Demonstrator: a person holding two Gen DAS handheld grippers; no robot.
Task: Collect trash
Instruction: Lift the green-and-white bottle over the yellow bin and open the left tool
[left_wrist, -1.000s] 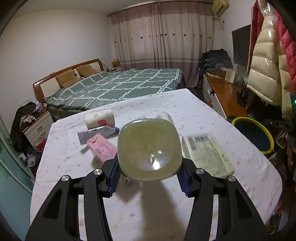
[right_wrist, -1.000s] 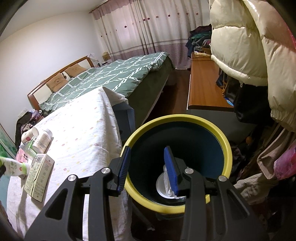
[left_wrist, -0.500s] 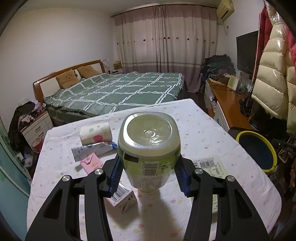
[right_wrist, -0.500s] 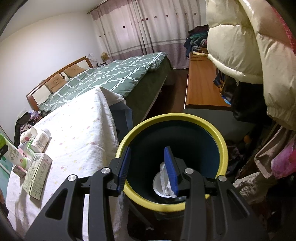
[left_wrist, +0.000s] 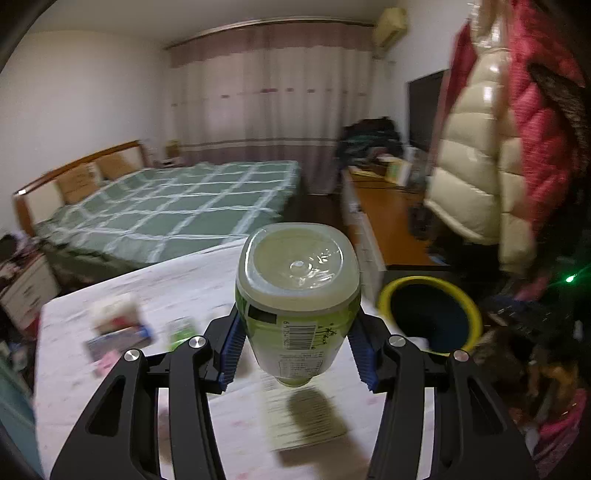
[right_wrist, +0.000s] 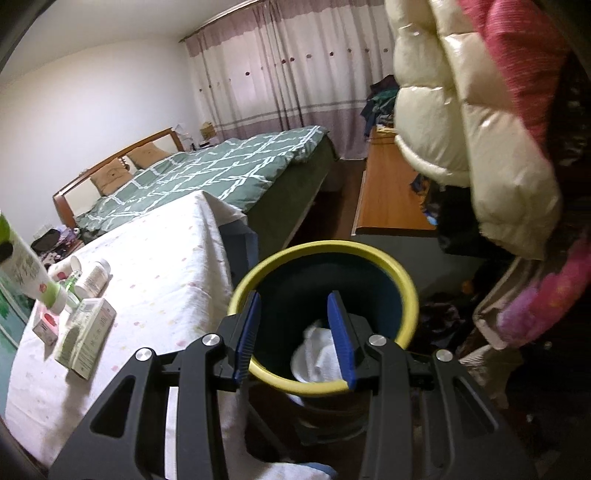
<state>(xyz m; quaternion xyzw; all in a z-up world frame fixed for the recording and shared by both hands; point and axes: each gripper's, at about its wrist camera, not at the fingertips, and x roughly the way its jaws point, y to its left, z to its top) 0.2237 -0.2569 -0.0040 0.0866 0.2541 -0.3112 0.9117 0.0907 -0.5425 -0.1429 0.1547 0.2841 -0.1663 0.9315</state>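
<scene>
Table (left_wrist: 192, 280), white spotted cloth, carries the leftover litter; the bin (left_wrist: 430, 285), yellow rim and dark inside, stands just off its right-hand edge, presumably so anything lifted needs only a short swing to drop in. From the right wrist view the bin (right_wrist: 334, 248) sits directly below, with white crumpled paper (right_wrist: 317, 354) already at the bottom.

Left gripper (left_wrist: 297, 350): blue pads clamped on both sides of a green bottle (left_wrist: 297, 291), base toward the camera, cap end pointing down. The bottle hangs clear of the table, casting a shadow on the flat carton (left_wrist: 306, 421) under it. Judged: the side grip on the body keeps it steady for the carry to the bin.

Right gripper (right_wrist: 293, 336): fingers apart, nothing between them, parked over the bin mouth.

Still on the cloth: a carton (right_wrist: 86, 338), a small white pill bottle (right_wrist: 94, 278), a paper cup (right_wrist: 64, 269); other bits too blurred to name.

Change against one second ago: the bottle was low over the table with litter close around it. It is now raised and turned toward the bin, which sits larger and nearer the middle of the left view. The right gripper's view of the bin has shifted only slightly; its gap looks unchanged.
</scene>
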